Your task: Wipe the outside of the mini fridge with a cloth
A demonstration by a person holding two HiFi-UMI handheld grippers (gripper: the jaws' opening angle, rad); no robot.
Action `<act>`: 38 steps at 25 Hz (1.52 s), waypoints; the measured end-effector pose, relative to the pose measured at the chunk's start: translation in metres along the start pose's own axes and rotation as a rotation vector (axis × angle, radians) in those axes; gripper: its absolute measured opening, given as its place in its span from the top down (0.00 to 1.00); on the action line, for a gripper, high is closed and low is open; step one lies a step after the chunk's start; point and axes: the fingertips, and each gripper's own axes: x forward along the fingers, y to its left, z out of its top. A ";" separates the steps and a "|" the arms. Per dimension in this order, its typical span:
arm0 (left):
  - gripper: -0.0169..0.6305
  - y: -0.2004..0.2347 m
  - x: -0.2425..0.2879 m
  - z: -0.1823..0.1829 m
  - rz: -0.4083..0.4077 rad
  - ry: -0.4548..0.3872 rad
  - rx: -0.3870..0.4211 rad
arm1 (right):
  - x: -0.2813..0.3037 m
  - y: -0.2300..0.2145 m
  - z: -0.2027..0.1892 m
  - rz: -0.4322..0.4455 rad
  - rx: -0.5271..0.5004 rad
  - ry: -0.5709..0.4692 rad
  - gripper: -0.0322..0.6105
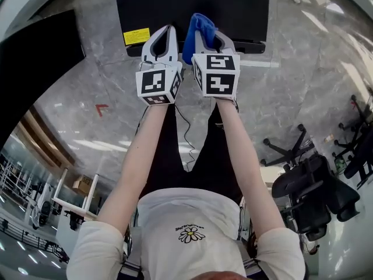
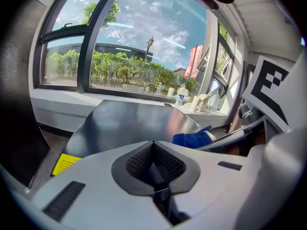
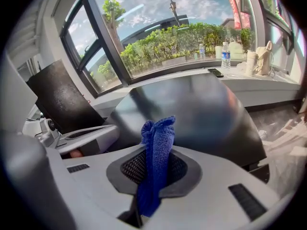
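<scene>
Right gripper (image 1: 207, 38) pinches the blue cloth (image 1: 199, 22) at the black mini fridge's (image 1: 233, 4) near top edge. Left gripper (image 1: 163, 37), jaws closed on nothing, sits just beside. Marble floor (image 1: 303, 69) flanks the fridge, with an office chair (image 1: 309, 191) well apart.

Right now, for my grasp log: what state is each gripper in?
Left gripper: shut, empty.
Right gripper: shut on the blue cloth.

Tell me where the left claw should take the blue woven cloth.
Take the bunched free tip of the blue woven cloth standing up past the right claw, coming from its left, where the left claw sits alongside, shut: open it first.
</scene>
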 end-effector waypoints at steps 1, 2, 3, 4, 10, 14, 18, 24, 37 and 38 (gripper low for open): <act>0.97 -0.009 0.004 -0.001 -0.006 0.001 0.004 | -0.004 -0.010 -0.001 -0.007 0.004 -0.002 0.85; 0.97 -0.019 0.009 -0.001 -0.014 0.002 0.007 | -0.008 -0.021 -0.002 -0.015 0.006 -0.004 0.85; 0.97 -0.029 0.013 0.000 -0.024 0.003 0.010 | -0.012 -0.031 -0.002 -0.025 0.008 -0.007 0.85; 0.97 -0.039 0.018 0.000 -0.035 0.003 0.013 | -0.016 -0.042 -0.001 -0.037 0.012 -0.010 0.85; 0.97 -0.102 0.045 -0.002 -0.073 -0.008 0.017 | -0.040 -0.111 -0.005 -0.106 0.040 -0.024 0.85; 0.97 -0.146 0.065 0.002 -0.093 -0.030 0.023 | -0.052 -0.146 -0.005 -0.107 0.034 -0.025 0.85; 0.97 -0.177 0.085 0.008 -0.079 -0.037 0.082 | -0.060 -0.168 -0.002 -0.085 0.048 -0.034 0.85; 0.97 -0.181 0.091 0.008 -0.026 -0.029 0.065 | -0.066 -0.193 -0.005 -0.085 0.034 -0.023 0.85; 0.97 -0.183 0.096 0.003 -0.005 0.021 0.120 | -0.081 -0.270 -0.020 -0.227 0.120 0.013 0.85; 0.97 -0.184 0.097 0.003 -0.007 0.027 0.110 | -0.083 -0.270 -0.016 -0.226 0.132 0.008 0.85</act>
